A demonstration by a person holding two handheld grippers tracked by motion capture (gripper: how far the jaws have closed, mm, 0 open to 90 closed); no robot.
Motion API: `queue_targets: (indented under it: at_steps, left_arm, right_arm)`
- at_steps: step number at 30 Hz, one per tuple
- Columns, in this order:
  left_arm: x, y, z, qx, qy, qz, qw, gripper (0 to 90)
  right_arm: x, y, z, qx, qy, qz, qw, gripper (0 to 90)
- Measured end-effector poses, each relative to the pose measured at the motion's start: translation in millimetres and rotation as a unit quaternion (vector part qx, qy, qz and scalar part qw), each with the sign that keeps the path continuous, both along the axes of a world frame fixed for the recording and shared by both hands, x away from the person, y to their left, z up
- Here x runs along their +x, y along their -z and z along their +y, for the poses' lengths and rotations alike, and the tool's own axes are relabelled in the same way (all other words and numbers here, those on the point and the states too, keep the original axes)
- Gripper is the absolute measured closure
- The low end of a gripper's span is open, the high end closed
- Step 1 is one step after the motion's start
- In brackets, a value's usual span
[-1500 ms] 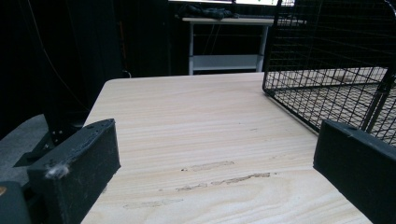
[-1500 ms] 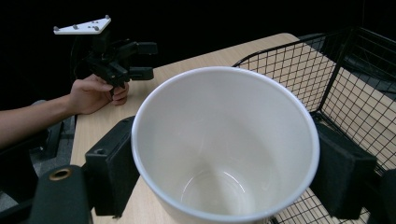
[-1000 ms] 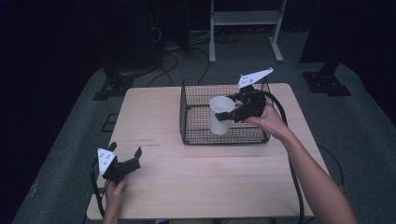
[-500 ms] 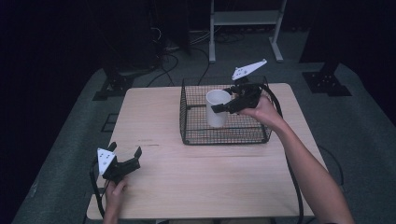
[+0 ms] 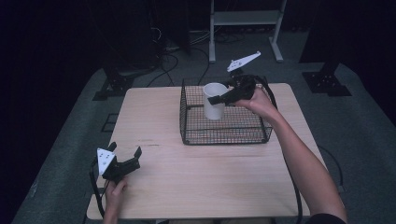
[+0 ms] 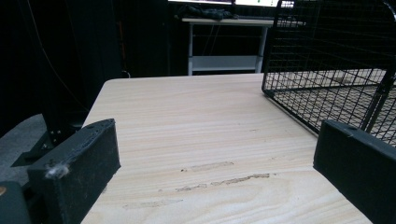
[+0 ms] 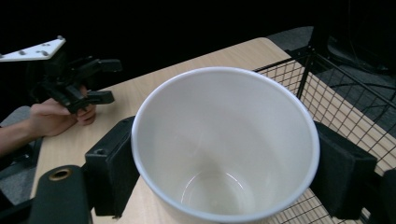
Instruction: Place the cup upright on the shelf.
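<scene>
Dim room — grey floor (image 5: 369,135), perhaps carpet, white shelf frame (image 5: 245,18) behind.

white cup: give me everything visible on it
The white cup is plain, smooth and glossy, wider at its open rim than at its base, with no handle or print showing. It is empty inside. The right gripper clamps it, one black pad against each side of the wall just below the rim. It is held roughly upright over the black wire basket; the high view suggests it is lifted rather than resting on the mesh, though that is hard to confirm.
</scene>
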State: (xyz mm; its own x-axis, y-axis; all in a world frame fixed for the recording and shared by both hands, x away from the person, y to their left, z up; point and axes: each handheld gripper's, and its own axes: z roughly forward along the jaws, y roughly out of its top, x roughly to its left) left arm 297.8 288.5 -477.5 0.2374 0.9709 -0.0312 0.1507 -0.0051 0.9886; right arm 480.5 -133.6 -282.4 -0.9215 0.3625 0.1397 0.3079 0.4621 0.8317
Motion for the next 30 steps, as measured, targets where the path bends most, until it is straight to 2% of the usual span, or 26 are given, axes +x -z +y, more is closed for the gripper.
queue_targets:
  at_steps: [11,20,30]
  left_arm:
    - [0.1,0.1,0.3,-0.003,0.0,-0.001,1.0,0.0]
    - [0.0,0.1,0.0,0.0,0.001,-0.001,1.0,0.0]
    - [0.0,0.1,0.2,-0.001,0.001,-0.001,1.0,0.0]
  right_arm:
    - [21.6,6.1,6.2,-0.006,0.009,0.011,0.9999,19.1]
    - [38.3,20.6,3.6,-0.005,0.019,0.028,0.9994,19.1]
    - [48.2,31.9,3.7,0.001,0.025,0.041,0.9988,19.1]
